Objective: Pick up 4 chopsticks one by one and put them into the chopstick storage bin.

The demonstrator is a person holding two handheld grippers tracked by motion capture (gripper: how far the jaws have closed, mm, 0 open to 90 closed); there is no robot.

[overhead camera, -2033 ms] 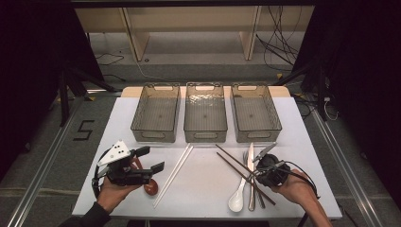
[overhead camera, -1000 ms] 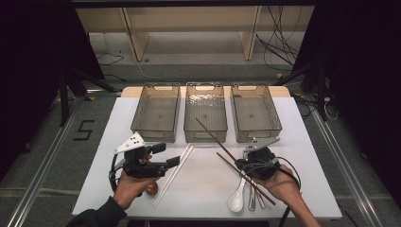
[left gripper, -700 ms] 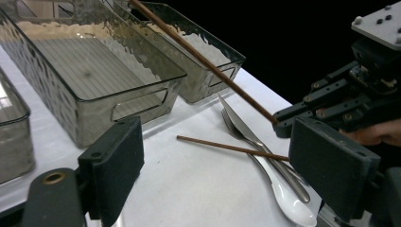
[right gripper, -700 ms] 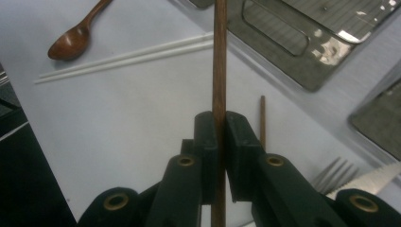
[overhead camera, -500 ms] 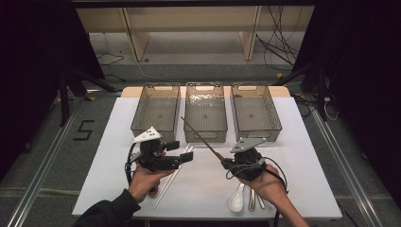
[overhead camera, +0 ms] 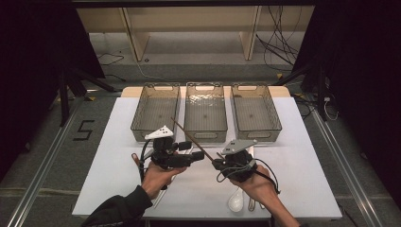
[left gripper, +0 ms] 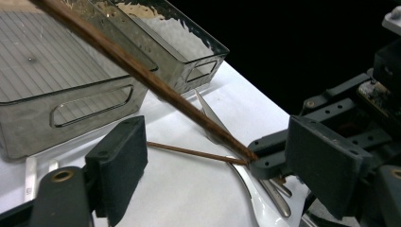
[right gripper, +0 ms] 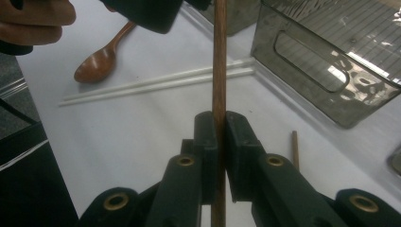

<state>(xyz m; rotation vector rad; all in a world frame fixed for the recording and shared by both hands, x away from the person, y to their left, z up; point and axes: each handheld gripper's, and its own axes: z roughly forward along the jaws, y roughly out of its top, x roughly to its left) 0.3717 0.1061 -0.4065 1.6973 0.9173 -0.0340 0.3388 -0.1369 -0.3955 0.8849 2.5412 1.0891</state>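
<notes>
Dark brown wooden chopstick (overhead camera: 189,137) slants up over the white table (overhead camera: 307,165) in the high view, low end pinched in the right gripper (overhead camera: 218,164), tip reaching toward the middle one of three clear plastic bins (overhead camera: 205,111). Probably held at the end so the length can swing into a bin. Left gripper (overhead camera: 195,157) sits just beside the stick, jaws apart, likely ready to steady or take it. White ceramic spoon (overhead camera: 235,202) lies near the table's front edge.

Left gripper view: its own jaws stand wide open, nothing between them; chopstick (left gripper: 142,71) crosses diagonally above, ending in the right gripper (left gripper: 262,161). Second brown chopstick (left gripper: 194,152) lies flat on the table, a metal utensil (left gripper: 213,123) next to it, bin (left gripper: 66,85) behind.

Right gripper view: jaws clamped tight on the chopstick (right gripper: 219,61), which runs straight up between them, so the grip looks centred and secure. Pair of white chopsticks (right gripper: 156,82) and a brown wooden spoon (right gripper: 101,56) lie on the table beyond, waiting their turn by the look of it.
</notes>
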